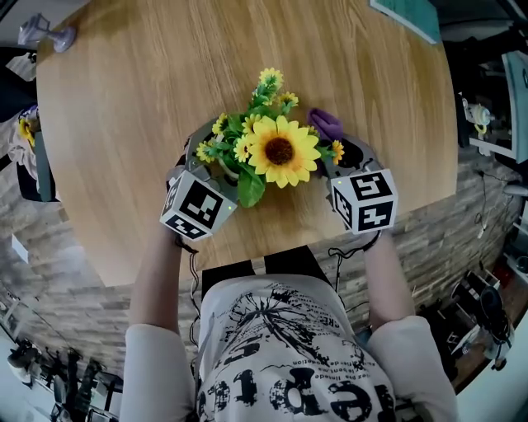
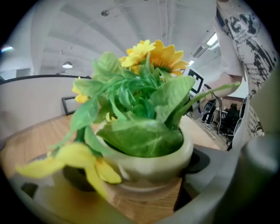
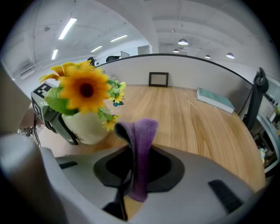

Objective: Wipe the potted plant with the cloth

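Observation:
The potted plant (image 1: 279, 151), a big sunflower with small yellow blooms and green leaves in a cream pot (image 2: 148, 164), stands near the round wooden table's (image 1: 165, 66) front edge. My left gripper (image 1: 216, 161) reaches in from the left with its jaws set wide around the pot, the pads against its sides. In the right gripper view one of its black fingers (image 3: 57, 122) lies on the pot (image 3: 85, 127). My right gripper (image 1: 342, 148) sits just right of the plant, shut on a folded purple cloth (image 3: 141, 153) that sticks up past the jaws (image 1: 327, 124), apart from the pot.
A teal book (image 1: 408, 15) lies at the table's far right edge. A small dark picture frame (image 3: 158, 79) stands at the far rim. A small pale object (image 1: 45, 33) sits at the far left. Bare wood lies beyond the plant.

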A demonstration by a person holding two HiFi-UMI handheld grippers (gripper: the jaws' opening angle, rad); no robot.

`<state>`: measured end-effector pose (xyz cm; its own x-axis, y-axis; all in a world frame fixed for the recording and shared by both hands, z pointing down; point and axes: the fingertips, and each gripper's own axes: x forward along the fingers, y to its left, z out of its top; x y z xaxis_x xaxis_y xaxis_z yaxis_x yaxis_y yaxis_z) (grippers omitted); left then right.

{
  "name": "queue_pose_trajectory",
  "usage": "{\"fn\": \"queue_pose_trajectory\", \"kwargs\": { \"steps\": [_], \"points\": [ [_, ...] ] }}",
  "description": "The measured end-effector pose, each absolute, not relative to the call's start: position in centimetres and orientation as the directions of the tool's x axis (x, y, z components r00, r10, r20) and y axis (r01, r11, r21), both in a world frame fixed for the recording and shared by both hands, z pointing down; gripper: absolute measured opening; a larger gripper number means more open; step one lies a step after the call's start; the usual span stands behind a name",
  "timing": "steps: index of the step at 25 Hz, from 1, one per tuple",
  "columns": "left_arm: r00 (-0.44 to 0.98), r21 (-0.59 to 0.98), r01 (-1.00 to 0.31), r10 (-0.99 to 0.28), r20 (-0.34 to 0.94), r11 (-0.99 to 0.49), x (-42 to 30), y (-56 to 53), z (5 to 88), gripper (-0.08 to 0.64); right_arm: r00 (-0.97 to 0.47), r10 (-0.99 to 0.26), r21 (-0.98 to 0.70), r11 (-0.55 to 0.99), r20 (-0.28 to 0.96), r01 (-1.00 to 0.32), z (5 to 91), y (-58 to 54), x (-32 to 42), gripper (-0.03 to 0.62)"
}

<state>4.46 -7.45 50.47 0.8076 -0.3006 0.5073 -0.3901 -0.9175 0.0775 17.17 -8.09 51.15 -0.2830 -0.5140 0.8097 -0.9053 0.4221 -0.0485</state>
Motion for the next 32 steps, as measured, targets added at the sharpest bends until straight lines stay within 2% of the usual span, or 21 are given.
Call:
{"fn": "queue_pose_trajectory", "kwargs": {
  "steps": [7, 11, 16, 24, 32],
  "points": [
    [0.805, 0.125, -0.480, -0.379, 0.455, -0.868, 0.8, -8.6, 46.1, 0.537, -0.361, -0.553, -0.091, 0.455, 0.751, -0.886, 48.8, -8.8, 12.8, 0.081],
    [0.756, 0.108, -0.564, -0.460, 0.465, -0.819, -2.0, -9.3, 43.9, 0.537, -0.436, -0.564, -0.133, 0.497, 0.701, -0.857, 46.8, -9.1, 9.5, 0.081],
    [0.711, 0.117, -0.643, -0.533, 0.459, -0.757, -3.1, -8.1, 39.6, 0.537, -0.551, -0.546, -0.269, 0.512, 0.632, -0.816, 44.6, -7.2, 6.6, 0.081],
    [0.718, 0.152, -0.668, -0.577, 0.390, -0.729, -7.2, -7.0, 34.0, 0.537, -0.707, -0.547, -0.405, 0.581, 0.448, -0.706, 39.7, -6.5, -1.9, 0.081],
    [0.739, 0.153, -0.655, -0.585, 0.334, -0.740, -7.0, -6.9, 30.7, 0.537, -0.788, -0.526, -0.354, 0.705, 0.319, -0.615, 35.4, -5.7, -5.3, 0.080]
  ]
}}
